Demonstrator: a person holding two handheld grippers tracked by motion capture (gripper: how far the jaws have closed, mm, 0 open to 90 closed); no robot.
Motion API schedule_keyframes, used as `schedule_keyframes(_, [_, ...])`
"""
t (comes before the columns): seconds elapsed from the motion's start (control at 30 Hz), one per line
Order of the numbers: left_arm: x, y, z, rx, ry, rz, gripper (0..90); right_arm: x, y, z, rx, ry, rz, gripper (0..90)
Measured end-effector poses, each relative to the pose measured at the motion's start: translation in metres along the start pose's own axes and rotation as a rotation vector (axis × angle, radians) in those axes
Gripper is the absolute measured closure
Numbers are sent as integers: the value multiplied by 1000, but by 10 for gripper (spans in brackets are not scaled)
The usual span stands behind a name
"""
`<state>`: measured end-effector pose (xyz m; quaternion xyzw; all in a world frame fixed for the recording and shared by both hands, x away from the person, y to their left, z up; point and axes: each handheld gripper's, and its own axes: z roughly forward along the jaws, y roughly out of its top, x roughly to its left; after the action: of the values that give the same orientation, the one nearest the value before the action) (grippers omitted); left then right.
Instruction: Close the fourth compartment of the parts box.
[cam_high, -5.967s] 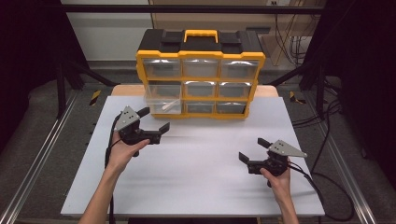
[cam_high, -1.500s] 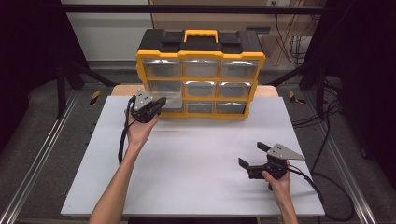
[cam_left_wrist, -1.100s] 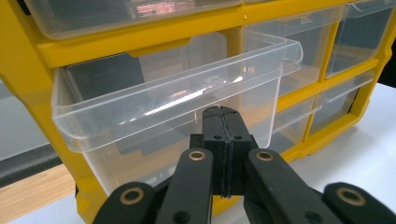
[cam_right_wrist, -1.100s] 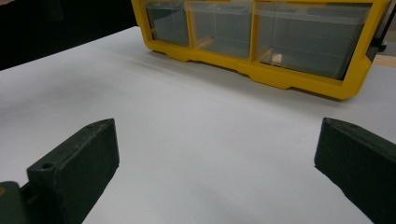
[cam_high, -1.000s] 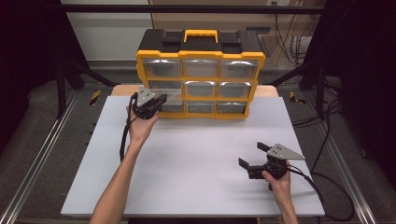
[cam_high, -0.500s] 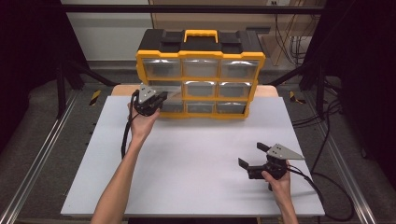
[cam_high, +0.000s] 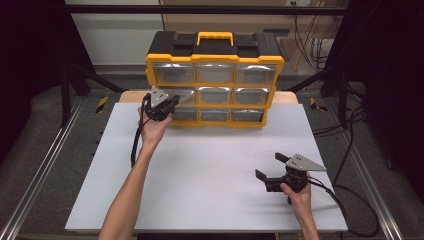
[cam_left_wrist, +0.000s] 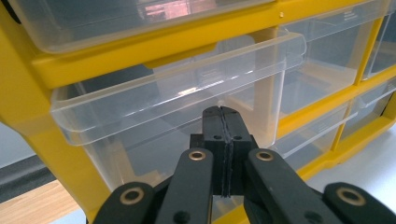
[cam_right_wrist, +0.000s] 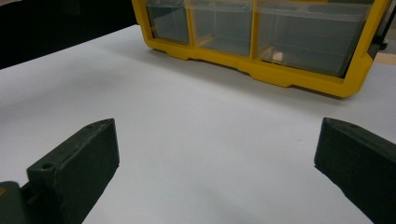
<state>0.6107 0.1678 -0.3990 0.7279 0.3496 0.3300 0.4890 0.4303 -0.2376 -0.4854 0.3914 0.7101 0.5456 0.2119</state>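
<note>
Two tongs differ: the left gripper (cam_left_wrist: 223, 154), clenched with nothing between its jaws, has moved up against the middle-left clear drawer (cam_left_wrist: 187, 88) of the yellow organiser (cam_high: 214, 80), apparently pushing it home; the right gripper (cam_right_wrist: 215, 172) rests released on the table (cam_high: 210, 165).

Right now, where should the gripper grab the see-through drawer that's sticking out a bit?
Probably by the lip along the top front edge of the clear drawer, from straight in front. That lip juts out past the yellow frame, giving both pads something thin to pinch. The left gripper is shut there, so it would need to open first.
</note>
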Motion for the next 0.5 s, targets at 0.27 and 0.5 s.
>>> schedule_keyframes(0.27, [1,0,5,2,13,-4,898,0,0,0,2,1,0,5])
schedule_keyframes(0.5, [5,-3,9,6,22,-12,898,0,0,1,4,1,-2,5])
